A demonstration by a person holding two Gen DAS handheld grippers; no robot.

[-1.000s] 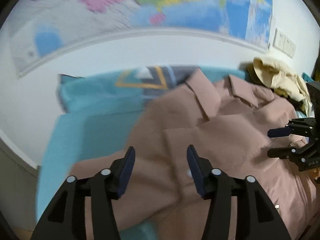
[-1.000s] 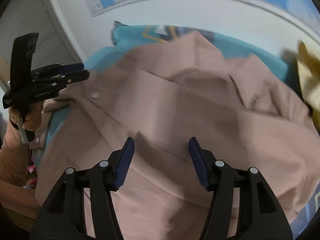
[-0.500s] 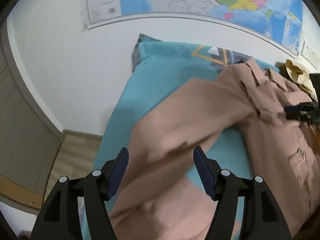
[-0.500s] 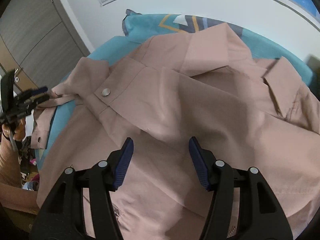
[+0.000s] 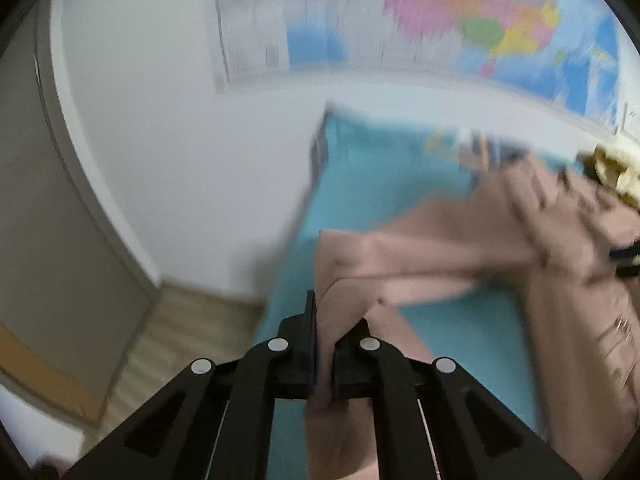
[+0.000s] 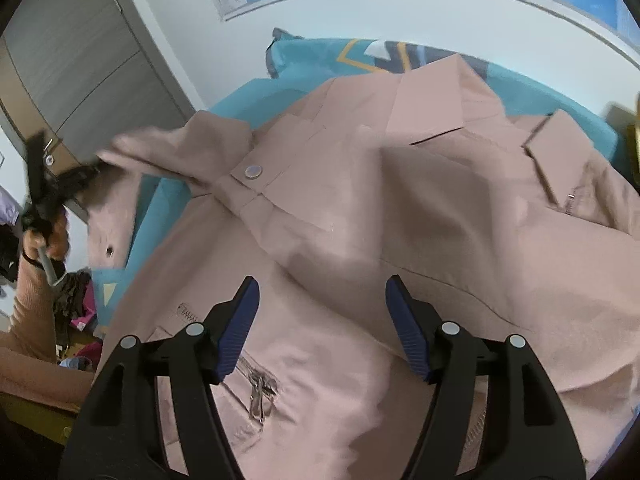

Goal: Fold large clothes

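Observation:
A large dusty-pink jacket (image 6: 420,208) lies spread on a teal bed cover (image 6: 320,60); it also shows in the left wrist view (image 5: 440,256). My left gripper (image 5: 322,320) is shut on the end of the jacket's sleeve and holds it out over the bed's left edge. The same gripper shows at far left in the right wrist view (image 6: 86,174), with the sleeve stretched from it. My right gripper (image 6: 322,320) is open and empty, above the jacket's front near a zipped pocket (image 6: 256,392).
A yellow garment (image 5: 616,172) lies at the bed's far right. A white wall with a map (image 5: 440,32) is behind the bed. A grey wardrobe (image 6: 80,60) and wooden floor (image 5: 180,340) are to the left. Clutter lies on the floor (image 6: 76,312).
My left gripper has closed on the sleeve end and pulled it out to the left. My right gripper stays open over the jacket's front.

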